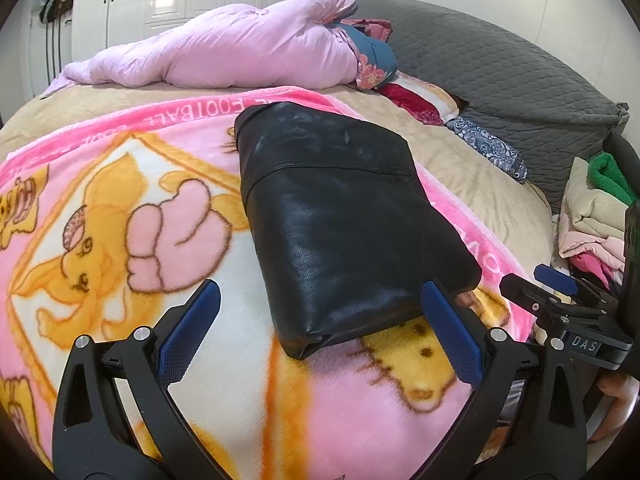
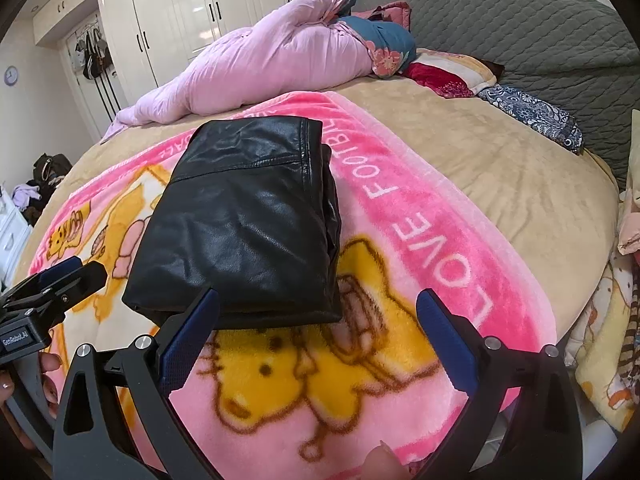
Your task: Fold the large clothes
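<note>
A black leather garment (image 1: 340, 216) (image 2: 248, 220) lies folded into a thick rectangle on a pink cartoon blanket (image 1: 140, 220) (image 2: 320, 380) spread over the bed. My left gripper (image 1: 320, 300) is open just short of the bundle's near edge, its blue pads wide apart with nothing between them. My right gripper (image 2: 318, 308) is open too, in front of the bundle's near right corner, holding nothing. Each gripper shows at the side of the other's view: the right gripper (image 1: 552, 284) and the left gripper (image 2: 60, 280).
A rumpled lilac quilt (image 1: 224, 48) (image 2: 256, 64) lies at the far side of the bed. Pillows (image 1: 420, 100) and a grey padded headboard (image 1: 500, 64) sit at the back right. A stack of folded clothes (image 1: 596, 208) stands right of the bed. White wardrobes (image 2: 180, 12) line the far wall.
</note>
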